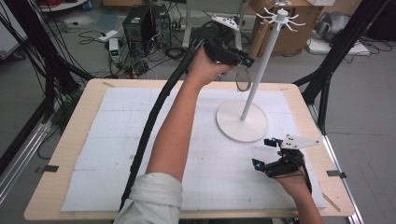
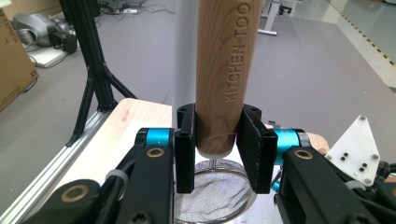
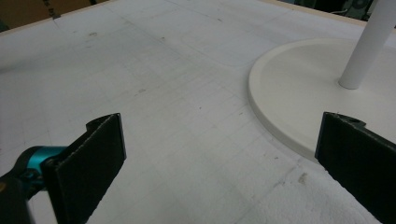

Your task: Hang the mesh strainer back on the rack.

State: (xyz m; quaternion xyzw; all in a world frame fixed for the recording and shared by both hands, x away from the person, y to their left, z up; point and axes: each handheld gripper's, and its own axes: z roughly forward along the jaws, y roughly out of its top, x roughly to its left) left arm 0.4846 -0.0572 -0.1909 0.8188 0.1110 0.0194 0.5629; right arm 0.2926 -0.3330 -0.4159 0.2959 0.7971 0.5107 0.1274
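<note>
My left gripper [image 1: 246, 60] is raised above the table's far side, beside the white pole [image 1: 261, 65] of a hook stand. It is shut on the wooden handle [image 2: 219, 88] of a small sieve, lettered "KITCHEN TOO". The handle [image 1: 258, 39] points up toward the stand's hooks [image 1: 281, 16]. The mesh bowl [image 1: 243, 80] hangs below the jaws, and in the left gripper view the mesh [image 2: 212, 196] is just under them. My right gripper [image 1: 263, 152] rests low at the table's right, open and holding nothing, just in front of the stand's round base [image 1: 243, 122]. The base [image 3: 299, 88] lies ahead of it.
A white mat [image 1: 116, 140] covers the wooden table [image 1: 70, 140]. Behind the table stand computer cases [image 1: 140, 23] with loose cables, and a cardboard box [image 1: 299, 32]. Black frame legs [image 1: 327, 88] stand at the right edge. The left gripper's thick cable [image 1: 149, 126] crosses the mat.
</note>
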